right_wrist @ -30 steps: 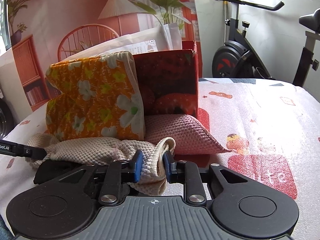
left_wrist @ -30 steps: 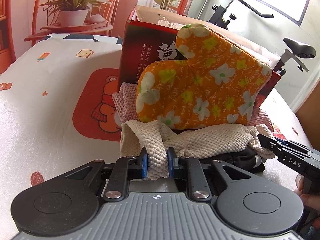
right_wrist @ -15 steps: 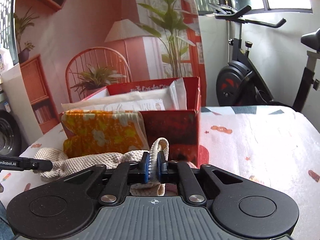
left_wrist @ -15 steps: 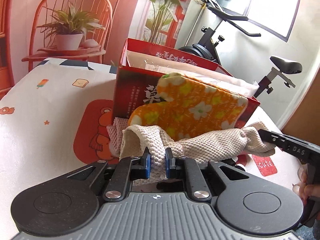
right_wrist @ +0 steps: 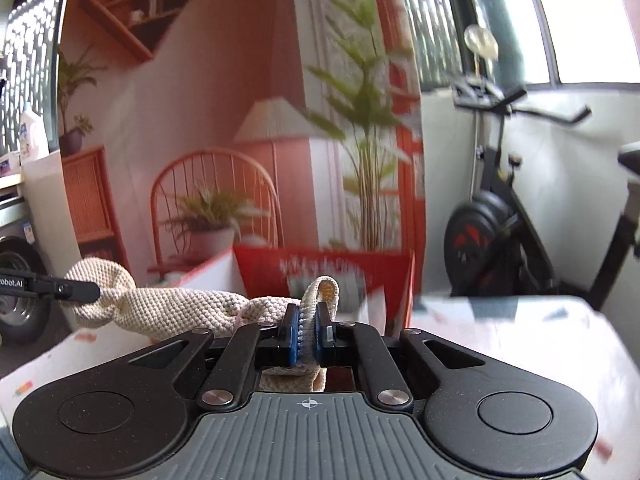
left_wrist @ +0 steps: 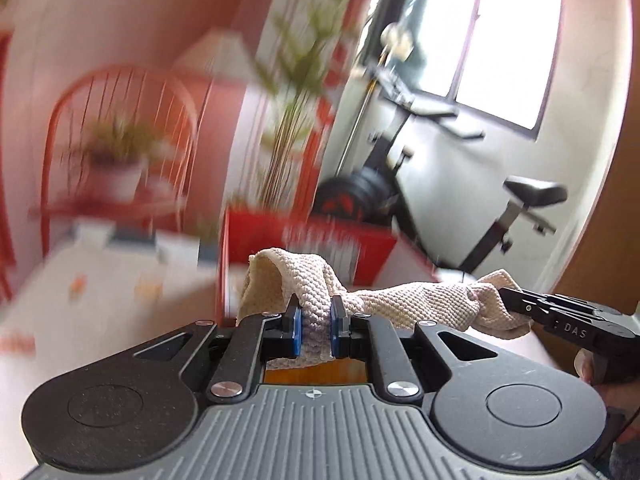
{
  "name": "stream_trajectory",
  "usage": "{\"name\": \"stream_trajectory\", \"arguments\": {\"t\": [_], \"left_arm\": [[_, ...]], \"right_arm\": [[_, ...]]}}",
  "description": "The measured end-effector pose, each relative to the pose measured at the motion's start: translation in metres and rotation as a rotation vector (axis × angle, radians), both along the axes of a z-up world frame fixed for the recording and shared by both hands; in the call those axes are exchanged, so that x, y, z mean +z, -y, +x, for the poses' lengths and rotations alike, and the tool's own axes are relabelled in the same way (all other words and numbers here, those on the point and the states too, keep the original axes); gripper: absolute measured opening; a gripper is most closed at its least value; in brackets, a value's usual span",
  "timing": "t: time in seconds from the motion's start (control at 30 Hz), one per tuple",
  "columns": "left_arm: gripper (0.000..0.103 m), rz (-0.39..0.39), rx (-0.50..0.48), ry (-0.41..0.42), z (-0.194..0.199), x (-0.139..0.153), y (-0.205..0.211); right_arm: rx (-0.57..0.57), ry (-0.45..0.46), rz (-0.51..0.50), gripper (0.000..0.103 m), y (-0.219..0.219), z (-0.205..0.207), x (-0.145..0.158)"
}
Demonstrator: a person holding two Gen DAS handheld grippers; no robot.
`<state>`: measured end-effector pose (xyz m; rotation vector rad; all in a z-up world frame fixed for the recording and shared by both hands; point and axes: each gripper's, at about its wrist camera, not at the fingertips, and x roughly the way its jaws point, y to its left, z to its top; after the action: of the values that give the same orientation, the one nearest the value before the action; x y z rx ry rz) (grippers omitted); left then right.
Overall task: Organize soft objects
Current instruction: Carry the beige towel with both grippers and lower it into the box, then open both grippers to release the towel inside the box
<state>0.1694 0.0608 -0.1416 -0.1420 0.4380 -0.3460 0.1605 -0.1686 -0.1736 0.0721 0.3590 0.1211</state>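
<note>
Red box (right_wrist: 320, 268) directly ahead; open table (right_wrist: 520, 332) to its right.

Looks like a home, a lived-in room w/ a staged corner: an exercise bike (right_wrist: 516, 216) stands by a bright window (left_wrist: 504, 40), and what seems a laundry jug (right_wrist: 32, 132) sits at the left edge. Behind the desk (right_wrist: 500, 344), covered in a white cartoon-print cloth, hangs a printed backdrop (right_wrist: 240, 100) showing a red wire chair, potted plants, a lamp & wall shelves, i.e. pictured decor, not real furniture. A red cardboard box (right_wrist: 324, 276) on the desk, blurred.
</note>
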Motion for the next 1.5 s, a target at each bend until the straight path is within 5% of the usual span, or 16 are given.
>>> {"name": "stream_trajectory", "arguments": {"t": [0.1, 0.2, 0.43, 0.7, 0.9, 1.0, 1.5], "left_arm": [[0.014, 0.025, -0.001, 0.036, 0.027, 0.022, 0.010], [0.014, -0.002, -0.007, -0.028, 0.064, 0.026, 0.017], [0.014, 0.027, -0.006, -0.222, 0.130, -0.004, 0.037], [0.014, 0.111, -0.025, -0.329, 0.164, -0.035, 0.050], [0.021, 0.217, -0.045, -0.314, 0.170, -0.040, 0.058], [0.036, 0.204, -0.037, -0.306, 0.171, -0.037, 0.053], [0.037, 0.155, -0.006, -0.283, 0.163, -0.027, 0.042]], "right_arm": [[-0.010, 0.025, -0.020, 0.007, 0.007, 0.026, 0.024], [-0.042, 0.019, -0.028, 0.007, 0.017, 0.054, 0.032], [-0.078, -0.071, -0.122, 0.007, 0.024, 0.103, 0.014], [-0.013, -0.156, -0.244, 0.007, 0.017, 0.119, -0.005], [-0.005, -0.186, -0.234, 0.007, 0.019, 0.130, -0.011], [0.001, -0.207, -0.233, 0.007, 0.018, 0.135, -0.013], [0.058, -0.412, -0.129, 0.007, -0.019, 0.188, -0.025]]}}
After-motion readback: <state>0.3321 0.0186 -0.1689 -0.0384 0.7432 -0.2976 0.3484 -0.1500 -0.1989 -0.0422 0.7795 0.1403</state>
